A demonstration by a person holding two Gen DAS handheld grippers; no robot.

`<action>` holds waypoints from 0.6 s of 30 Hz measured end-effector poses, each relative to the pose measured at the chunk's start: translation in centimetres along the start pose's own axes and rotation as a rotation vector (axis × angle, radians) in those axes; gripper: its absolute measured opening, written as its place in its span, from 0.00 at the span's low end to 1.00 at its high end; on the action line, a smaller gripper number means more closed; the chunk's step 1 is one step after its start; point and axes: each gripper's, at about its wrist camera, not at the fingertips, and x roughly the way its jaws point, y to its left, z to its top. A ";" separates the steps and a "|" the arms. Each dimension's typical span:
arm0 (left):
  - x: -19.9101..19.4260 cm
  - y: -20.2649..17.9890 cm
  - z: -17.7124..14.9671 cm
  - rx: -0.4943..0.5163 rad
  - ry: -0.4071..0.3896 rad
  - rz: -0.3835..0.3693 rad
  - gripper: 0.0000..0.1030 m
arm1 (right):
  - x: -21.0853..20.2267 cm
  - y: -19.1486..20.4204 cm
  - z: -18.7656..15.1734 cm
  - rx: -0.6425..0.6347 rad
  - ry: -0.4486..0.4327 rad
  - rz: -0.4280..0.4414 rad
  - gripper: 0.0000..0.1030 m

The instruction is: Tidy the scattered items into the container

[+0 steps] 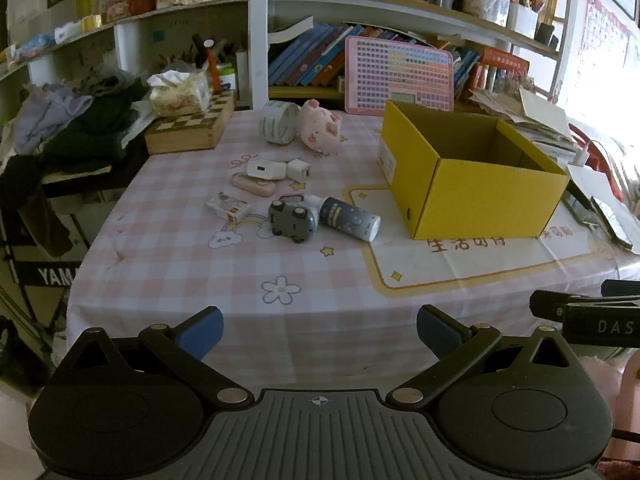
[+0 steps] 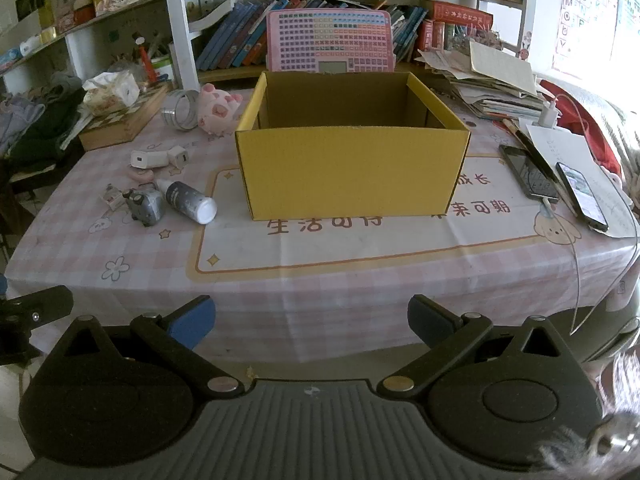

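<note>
Nothing packed yet: our yellow box (image 2: 352, 172) sits empty, both grippers (image 1: 319, 332) (image 2: 311, 322) released, bottle (image 1: 350, 218), toy car (image 1: 292, 218) and chargers (image 1: 278, 170) left toward the table's left edge.

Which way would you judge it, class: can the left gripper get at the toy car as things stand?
Probably yes: the left gripper is open, with only bare tablecloth between it and the toy car, though the bottle touches the car's right side.

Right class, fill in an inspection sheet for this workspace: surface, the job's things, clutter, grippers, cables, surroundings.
Surface: table under pink checked cloth.
Job's things: yellow box open; bottle, toy car, two chargers, pink case, small carton, tape roll and plush pig loose left of it.
Clutter: two phones, papers, chessboard.
Grippers: left gripper and right gripper open, holding nothing.
Cables: white cable over the table edge.
Surroundings: bookshelves.
</note>
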 end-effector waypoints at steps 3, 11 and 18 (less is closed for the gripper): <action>0.0 0.0 0.1 0.002 -0.003 0.000 1.00 | 0.0 0.0 0.0 -0.001 -0.001 0.001 1.00; 0.0 0.5 0.0 0.009 0.007 -0.004 1.00 | 0.1 0.1 -0.1 -0.005 0.000 0.002 1.00; -0.1 0.9 -0.1 0.015 0.004 -0.009 1.00 | 0.0 1.5 -0.3 -0.018 0.003 0.001 1.00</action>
